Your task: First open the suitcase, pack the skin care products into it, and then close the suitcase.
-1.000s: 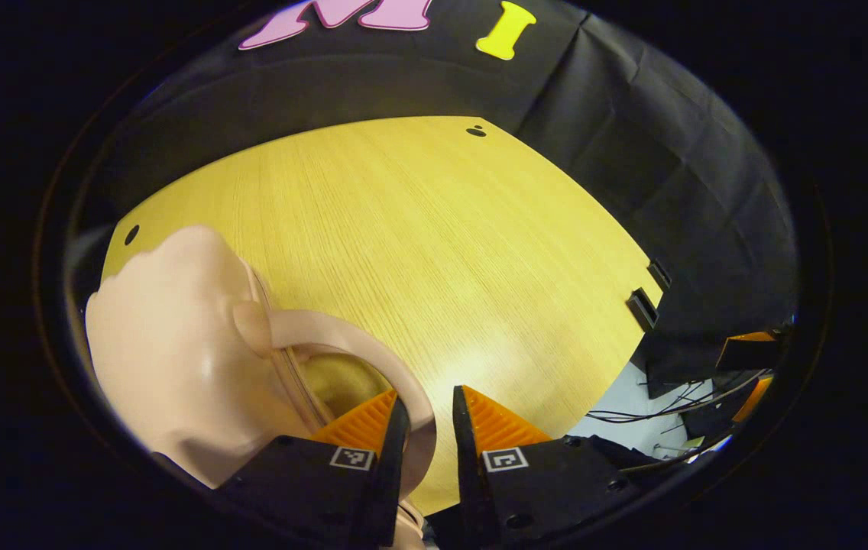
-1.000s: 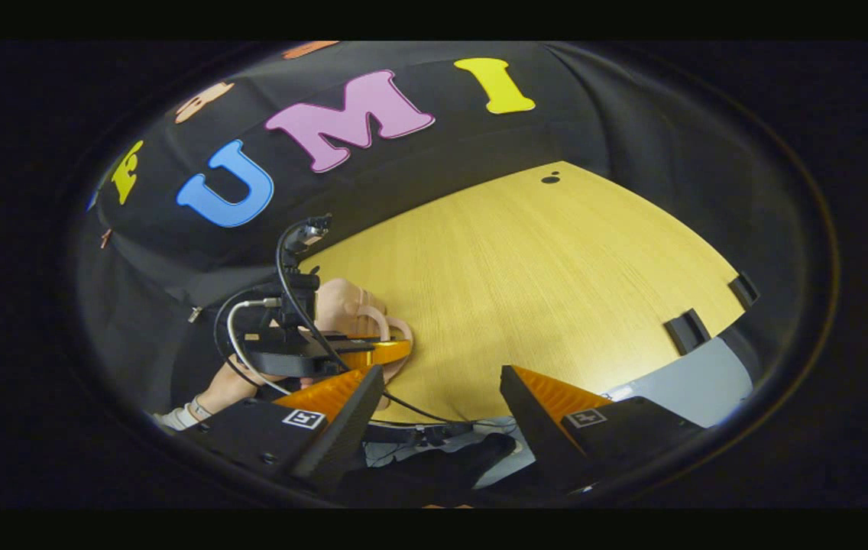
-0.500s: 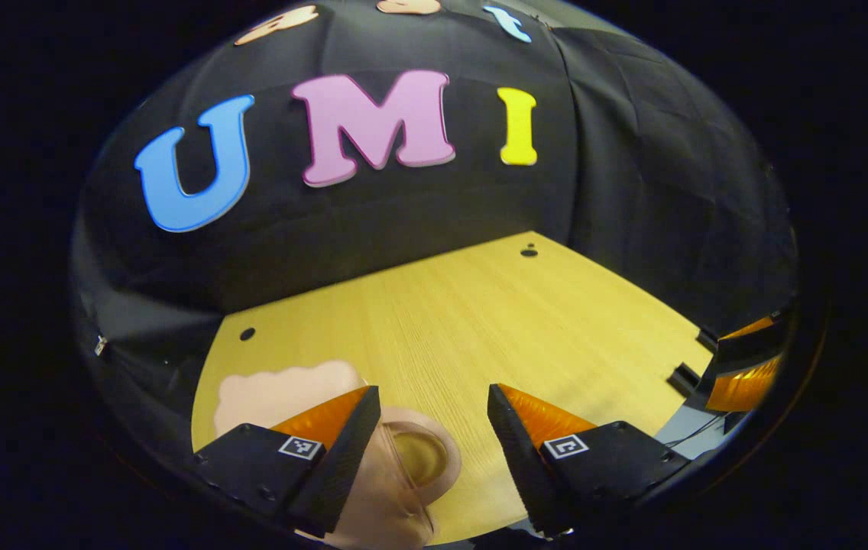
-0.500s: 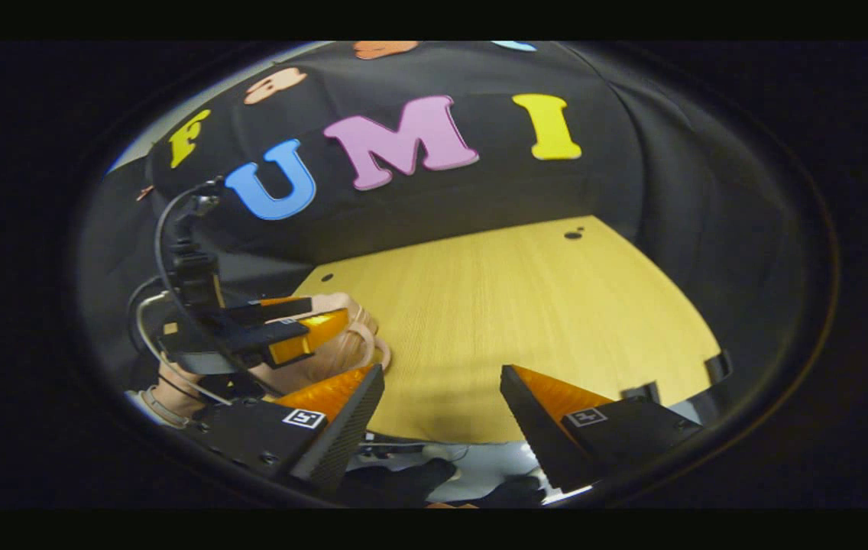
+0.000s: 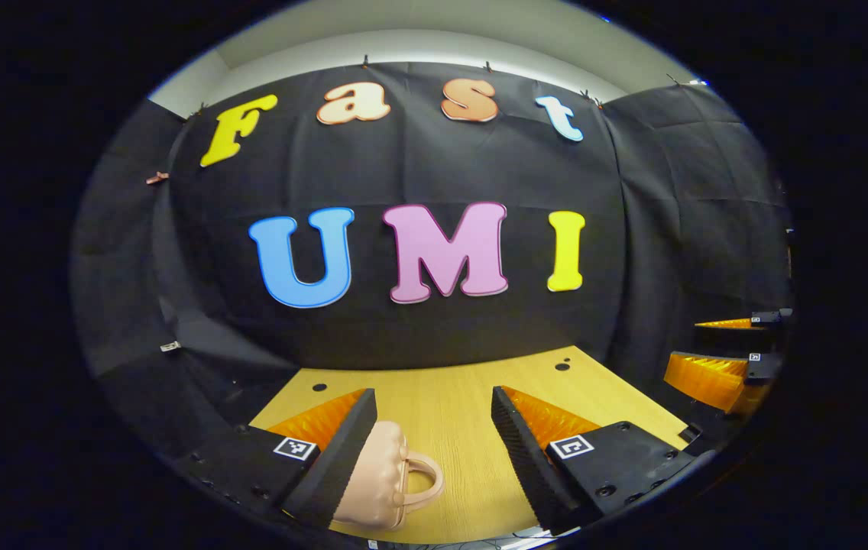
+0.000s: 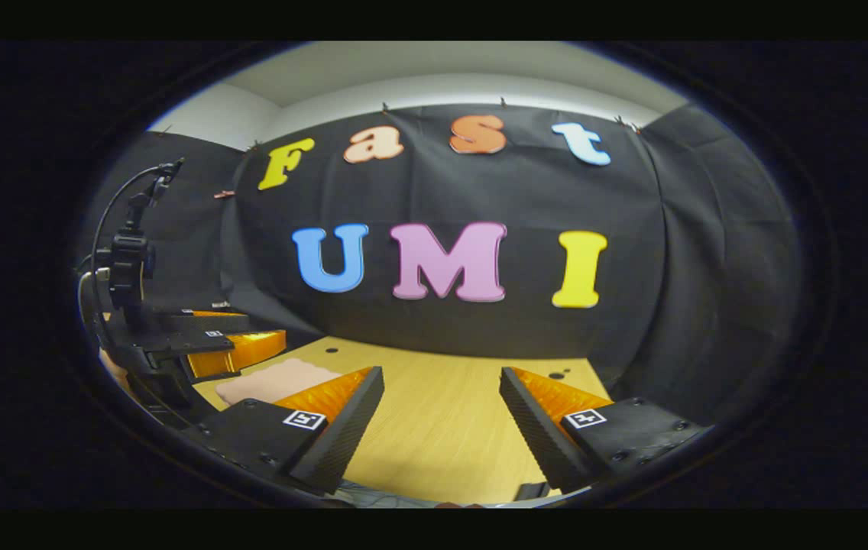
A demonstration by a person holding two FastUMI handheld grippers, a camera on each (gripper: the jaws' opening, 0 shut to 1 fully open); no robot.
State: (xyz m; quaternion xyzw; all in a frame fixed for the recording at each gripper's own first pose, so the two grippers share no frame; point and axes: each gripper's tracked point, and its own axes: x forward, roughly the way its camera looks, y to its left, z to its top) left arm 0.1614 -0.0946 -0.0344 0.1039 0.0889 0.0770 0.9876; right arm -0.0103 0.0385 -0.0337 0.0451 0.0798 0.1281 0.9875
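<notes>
A small pink suitcase (image 5: 377, 481) lies closed on the yellow wooden table (image 5: 464, 435), its loop handle (image 5: 425, 477) pointing right. In the left gripper view my left gripper (image 5: 432, 396) stands open above it, with nothing between the fingers; the left finger overlaps the case's left part. In the right gripper view the suitcase (image 6: 273, 380) lies at the table's left side, partly behind my own left finger. My right gripper (image 6: 442, 374) is open and empty over the table (image 6: 434, 435). The left gripper (image 6: 254, 330) hovers above the case there, held by a hand.
Black cloth walls close the booth behind and to the right of the table. Small dark holes (image 5: 562, 367) mark the tabletop's far corners. In the left gripper view the right gripper (image 5: 682, 345) hangs at the right edge, above the table's right side.
My left gripper has gone from nearly shut by the suitcase handle to wide open. Both grippers have drawn back and tilted up, so the suitcase has dropped low in both views.
</notes>
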